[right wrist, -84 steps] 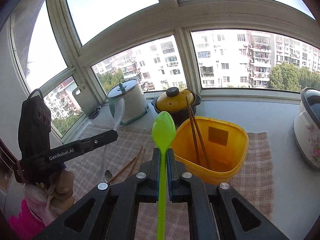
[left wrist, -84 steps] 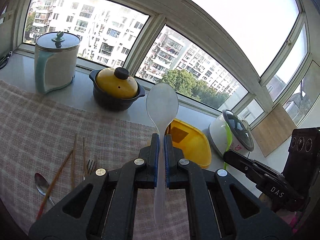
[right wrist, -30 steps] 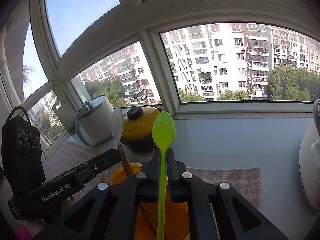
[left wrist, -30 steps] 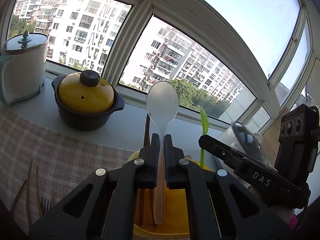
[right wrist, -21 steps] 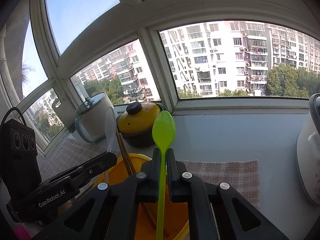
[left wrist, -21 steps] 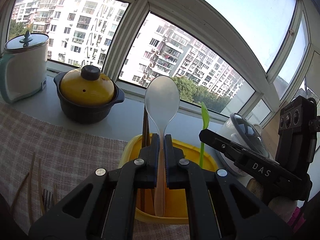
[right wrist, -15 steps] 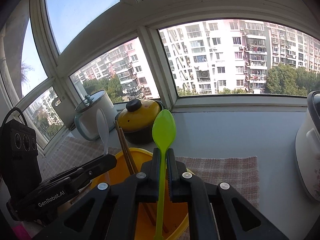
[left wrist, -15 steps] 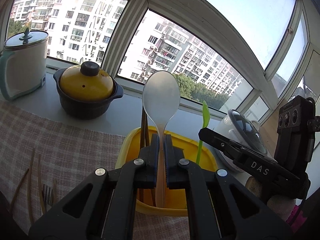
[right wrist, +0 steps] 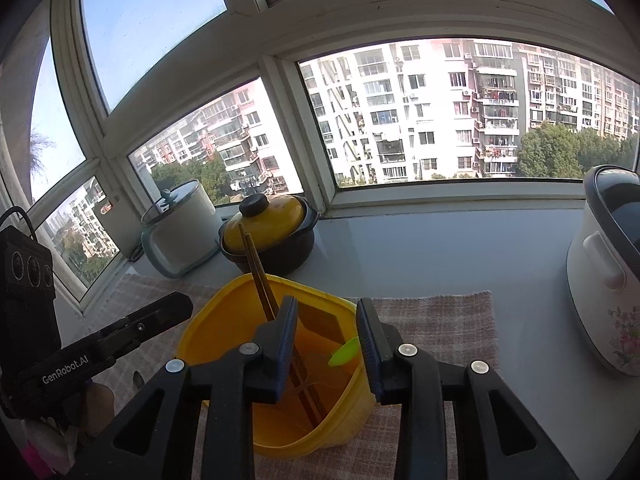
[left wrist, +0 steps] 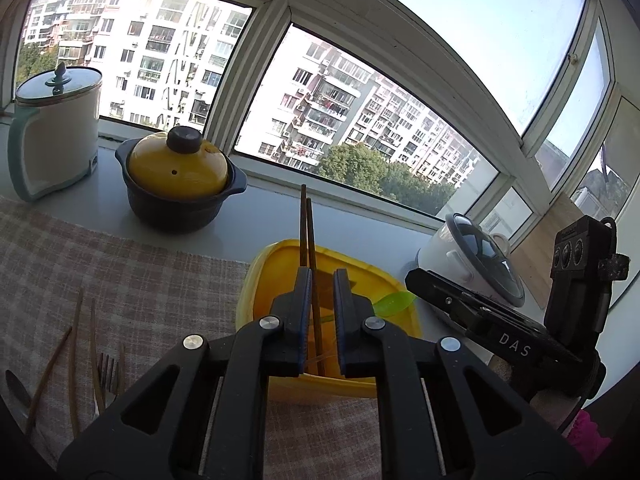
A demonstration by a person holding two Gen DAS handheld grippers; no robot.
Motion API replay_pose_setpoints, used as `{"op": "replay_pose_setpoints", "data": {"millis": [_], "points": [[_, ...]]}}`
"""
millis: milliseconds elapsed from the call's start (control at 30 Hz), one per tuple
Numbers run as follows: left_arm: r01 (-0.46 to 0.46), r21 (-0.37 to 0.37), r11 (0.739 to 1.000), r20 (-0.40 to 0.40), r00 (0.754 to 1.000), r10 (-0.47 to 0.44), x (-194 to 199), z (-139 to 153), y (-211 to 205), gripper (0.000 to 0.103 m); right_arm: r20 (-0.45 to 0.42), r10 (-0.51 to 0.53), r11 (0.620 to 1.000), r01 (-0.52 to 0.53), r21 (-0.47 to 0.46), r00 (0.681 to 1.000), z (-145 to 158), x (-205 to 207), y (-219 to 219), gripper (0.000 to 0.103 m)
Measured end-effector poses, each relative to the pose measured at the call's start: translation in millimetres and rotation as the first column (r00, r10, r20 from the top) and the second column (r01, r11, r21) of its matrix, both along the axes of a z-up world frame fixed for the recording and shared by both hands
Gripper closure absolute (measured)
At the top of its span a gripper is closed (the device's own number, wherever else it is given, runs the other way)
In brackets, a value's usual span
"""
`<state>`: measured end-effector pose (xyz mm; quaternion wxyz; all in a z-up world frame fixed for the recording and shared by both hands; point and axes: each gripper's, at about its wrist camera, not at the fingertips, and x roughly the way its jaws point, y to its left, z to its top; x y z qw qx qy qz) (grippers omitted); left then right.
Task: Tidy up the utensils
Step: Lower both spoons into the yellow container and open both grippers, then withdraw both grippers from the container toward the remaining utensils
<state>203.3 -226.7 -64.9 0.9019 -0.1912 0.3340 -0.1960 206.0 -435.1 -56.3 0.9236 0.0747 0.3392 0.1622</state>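
Note:
A yellow tub [left wrist: 256, 276] [right wrist: 208, 320] stands on the checked cloth. A pair of brown chopsticks [left wrist: 306, 232] [right wrist: 256, 268] leans in it, and a green spoon [left wrist: 394, 303] [right wrist: 345, 352] lies inside against its right rim. My left gripper [left wrist: 321, 280] is open and empty just above the tub. My right gripper [right wrist: 326, 312] is open and empty above the tub too. More chopsticks [left wrist: 74, 344], a fork [left wrist: 106, 372] and a metal spoon [left wrist: 14, 388] lie on the cloth at the left.
A black pot with a yellow lid [left wrist: 178, 184] [right wrist: 272, 236] and a white kettle [left wrist: 56, 136] [right wrist: 180, 232] stand on the sill behind. A white rice cooker [left wrist: 472, 264] [right wrist: 608, 272] stands to the right. The windows close the back.
Both grippers have opened. The white spoon has left my left gripper and the green spoon has left my right; the green one now lies in the tub.

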Motion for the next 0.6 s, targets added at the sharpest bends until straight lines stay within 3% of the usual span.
{"op": "replay_pose_setpoints", "data": {"millis": [233, 333, 400, 467, 600], "points": [[0.018, 0.001, 1.000, -0.020, 1.000, -0.018, -15.9, 1.3, 4.4, 0.094, 0.013, -0.017, 1.000, 0.018, -0.012, 1.000, 6.7, -20.5, 2.3, 0.068], [0.026, 0.012, 1.000, -0.030, 0.999, -0.026, -23.6, 1.8, 7.7, 0.089, 0.015, -0.030, 0.999, 0.030, -0.012, 0.999, 8.3, -29.8, 3.2, 0.059], [0.028, 0.021, 0.999, -0.032, 0.999, -0.027, -28.9, 2.9, 11.0, 0.079, 0.013, -0.037, 0.999, 0.037, -0.011, 0.999, 8.5, -36.6, 4.4, 0.057], [0.034, 0.034, 0.999, -0.031, 0.999, -0.033, -34.9, 4.6, 15.3, 0.079, 0.010, -0.045, 0.999, 0.045, -0.009, 0.999, 8.9, -44.1, 5.0, 0.055], [0.041, 0.059, 0.997, -0.041, 0.998, -0.039, -45.9, 5.9, 26.6, 0.075, 0.009, -0.059, 0.998, 0.059, -0.005, 0.998, 9.0, -57.1, 8.6, 0.041]]}}
